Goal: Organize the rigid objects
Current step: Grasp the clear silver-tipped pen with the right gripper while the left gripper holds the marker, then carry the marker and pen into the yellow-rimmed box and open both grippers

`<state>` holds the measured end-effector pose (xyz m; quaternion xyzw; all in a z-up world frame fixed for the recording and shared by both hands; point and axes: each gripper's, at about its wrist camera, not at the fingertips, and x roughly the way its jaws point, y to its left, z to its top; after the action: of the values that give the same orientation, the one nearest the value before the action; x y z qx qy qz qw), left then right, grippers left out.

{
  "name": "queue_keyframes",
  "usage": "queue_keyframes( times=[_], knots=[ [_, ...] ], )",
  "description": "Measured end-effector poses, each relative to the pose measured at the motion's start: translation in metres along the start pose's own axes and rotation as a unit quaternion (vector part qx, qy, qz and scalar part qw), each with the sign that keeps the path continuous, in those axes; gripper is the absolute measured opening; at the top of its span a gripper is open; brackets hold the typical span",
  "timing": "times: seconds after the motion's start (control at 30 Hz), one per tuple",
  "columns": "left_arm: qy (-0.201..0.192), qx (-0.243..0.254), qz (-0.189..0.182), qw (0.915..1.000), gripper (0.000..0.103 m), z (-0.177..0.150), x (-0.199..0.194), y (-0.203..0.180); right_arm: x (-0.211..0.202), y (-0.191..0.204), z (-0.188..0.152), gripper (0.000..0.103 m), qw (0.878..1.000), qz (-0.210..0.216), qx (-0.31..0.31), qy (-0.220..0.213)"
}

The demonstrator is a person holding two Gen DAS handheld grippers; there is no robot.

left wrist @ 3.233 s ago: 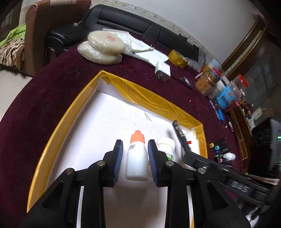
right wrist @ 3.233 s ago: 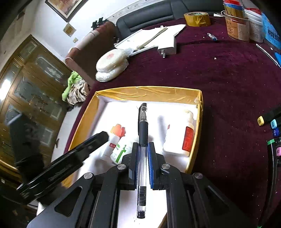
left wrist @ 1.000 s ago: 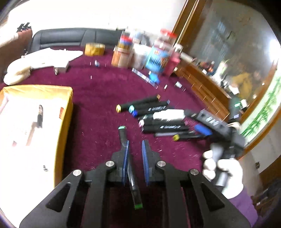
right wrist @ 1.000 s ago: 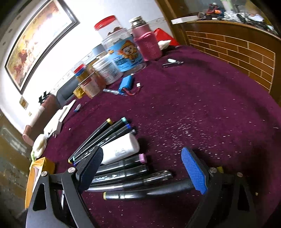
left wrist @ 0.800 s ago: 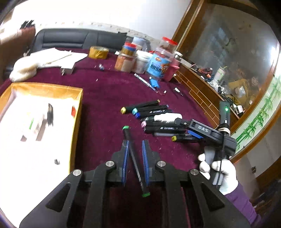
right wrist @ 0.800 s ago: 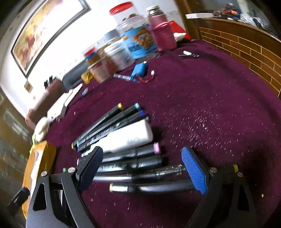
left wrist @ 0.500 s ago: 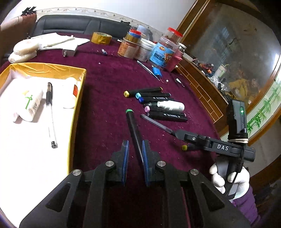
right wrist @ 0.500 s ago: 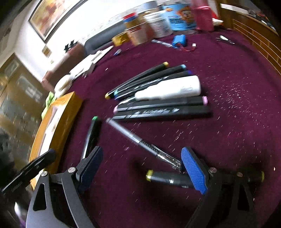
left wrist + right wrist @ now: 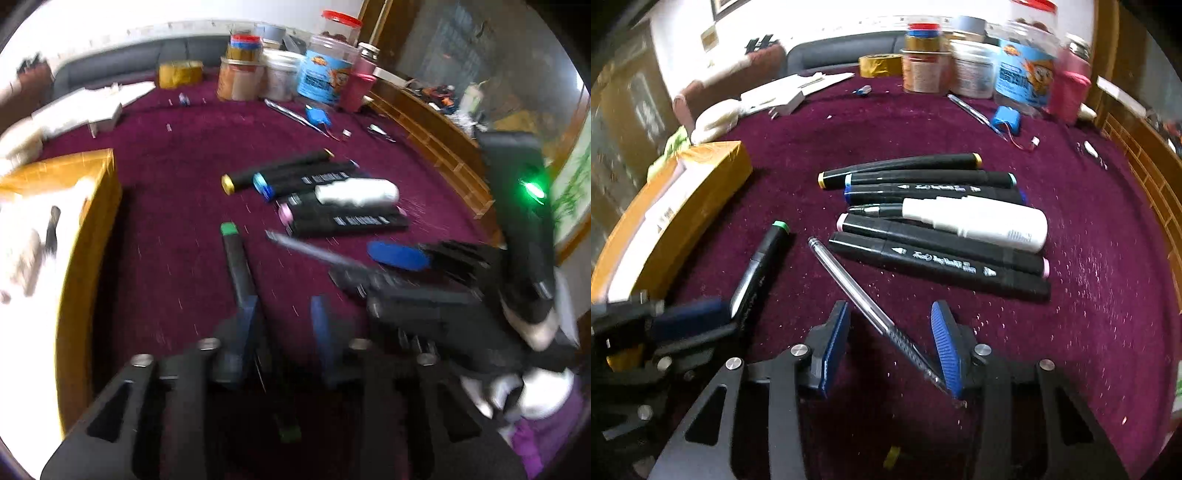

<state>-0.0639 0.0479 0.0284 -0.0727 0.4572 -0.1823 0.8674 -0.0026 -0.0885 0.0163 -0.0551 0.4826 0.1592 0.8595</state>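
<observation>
Two grippers over pens on a dark red counter (image 9: 1108, 258).

Left wrist view: the left gripper (image 9: 284, 325) has its fingers partly open, with a gap between the blue pads. The green-capped marker (image 9: 238, 264) lies on the counter, touching the left pad only; half a second ago the pads were nearly shut around it. The picture is blurry. This view alone shows the gloved hand (image 9: 532, 391) holding the right gripper and its green light. Right wrist view: the right gripper (image 9: 890, 339) has its fingers open wide, narrower than half a second ago. The clear pen (image 9: 864, 306) lies slanted between them, its tip end touching the right pad. Only here can you read the row of black markers (image 9: 934, 218) clearly, with the white bottle (image 9: 982, 221) lying among them. The yellow box (image 9: 676, 206) sits to the left, well apart from the pens.
</observation>
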Motion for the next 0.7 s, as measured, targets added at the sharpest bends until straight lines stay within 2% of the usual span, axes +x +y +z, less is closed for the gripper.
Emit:
queue_keyframes(
  times=[0.03, 0.07, 0.1, 0.13, 0.17, 0.2, 0.23, 0.3, 0.37, 0.43, 0.7],
  knots=[
    [-0.01, 0.009, 0.011, 0.9999, 0.052, 0.004, 0.003, -0.003, 0.0, 0.0, -0.001, 0.038, 1.0, -0.002, -0.005, 0.0],
    [-0.016, 0.017, 0.028, 0.9993, 0.056, 0.009, 0.008, -0.007, -0.002, -0.002, -0.002, 0.03, 1.0, -0.009, -0.007, -0.001],
    [-0.016, 0.021, 0.049, 0.9985, 0.057, 0.013, 0.014, -0.008, -0.003, -0.003, -0.003, 0.026, 1.0, -0.003, -0.007, -0.001],
    [0.007, 0.015, 0.063, 0.9979, 0.055, 0.016, 0.027, -0.004, -0.005, -0.008, -0.004, 0.023, 1.0, 0.004, -0.003, -0.001],
    [0.0, 0.02, 0.056, 0.9982, 0.048, 0.016, 0.031, -0.002, -0.007, -0.01, -0.006, 0.02, 1.0, 0.008, -0.002, -0.003],
    [-0.002, 0.03, 0.049, 0.9983, 0.021, 0.017, 0.032, -0.003, -0.009, -0.012, -0.007, 0.018, 1.0, 0.01, 0.0, -0.003],
    [-0.004, 0.032, 0.049, 0.9983, 0.012, 0.018, 0.031, -0.003, -0.01, -0.013, -0.009, 0.017, 1.0, 0.011, 0.003, -0.003],
    [-0.004, 0.034, 0.054, 0.998, 0.012, 0.017, 0.026, 0.001, -0.012, -0.014, -0.011, 0.015, 1.0, 0.016, 0.01, -0.004],
    [0.003, -0.003, 0.009, 0.9999, 0.012, 0.015, 0.02, 0.017, -0.012, -0.018, -0.01, 0.012, 0.999, 0.031, 0.029, -0.007],
    [0.0, -0.021, 0.0, 0.9998, 0.012, 0.013, 0.014, 0.025, -0.013, -0.019, -0.01, 0.011, 0.998, 0.042, 0.043, -0.011],
    [-0.046, -0.044, -0.057, 0.9964, 0.012, 0.004, -0.021, 0.03, -0.037, -0.017, -0.006, 0.008, 0.992, 0.092, 0.076, -0.039]
  ],
)
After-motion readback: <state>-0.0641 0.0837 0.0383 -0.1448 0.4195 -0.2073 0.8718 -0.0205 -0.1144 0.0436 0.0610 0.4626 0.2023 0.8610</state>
